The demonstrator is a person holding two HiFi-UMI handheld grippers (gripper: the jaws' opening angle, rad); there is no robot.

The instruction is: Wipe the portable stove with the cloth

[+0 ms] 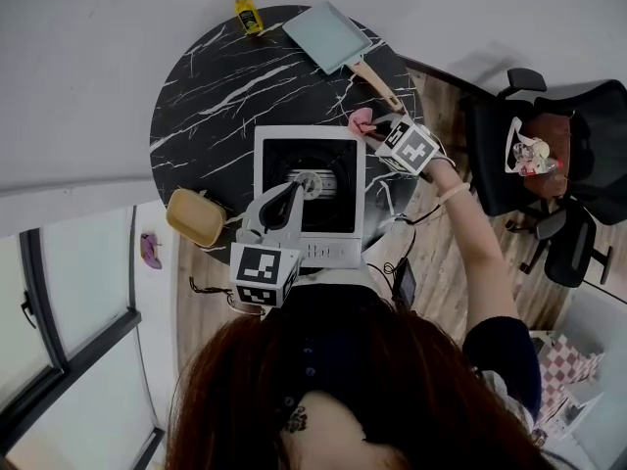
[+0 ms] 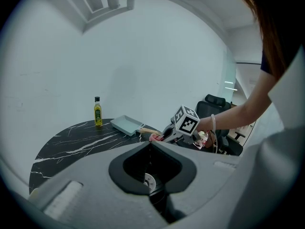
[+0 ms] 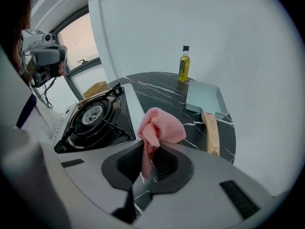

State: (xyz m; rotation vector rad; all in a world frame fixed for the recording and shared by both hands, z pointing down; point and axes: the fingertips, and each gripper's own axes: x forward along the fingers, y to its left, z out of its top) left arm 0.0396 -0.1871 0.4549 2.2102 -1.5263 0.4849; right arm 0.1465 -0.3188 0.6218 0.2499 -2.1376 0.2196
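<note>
The portable stove [image 1: 328,235] sits at the near edge of the round table [image 1: 211,76]. The right gripper [image 1: 372,131] is clamped on the pink cloth [image 1: 360,120], holding it just off the stove's far right corner, beside the end of the pan handle [image 1: 377,84]. The right gripper view shows the cloth [image 3: 159,128] pinched into a bunched wad between the jaws and not yet on the stove [image 3: 95,118]. The left gripper [image 1: 294,189] hangs over the burner [image 1: 311,182] with its jaws together on nothing, so it is not steadying the stove. From here, a firm wipe toward the person could slide the unheld stove off the near edge. The loose fold of cloth may also catch on the raised pan supports and pull out of the grip. If the wad is pressed low, the hard jaws rather than the fabric may scrape the metal. A wide sweep could strike the left gripper or nudge the pan [image 1: 328,35].
</note>
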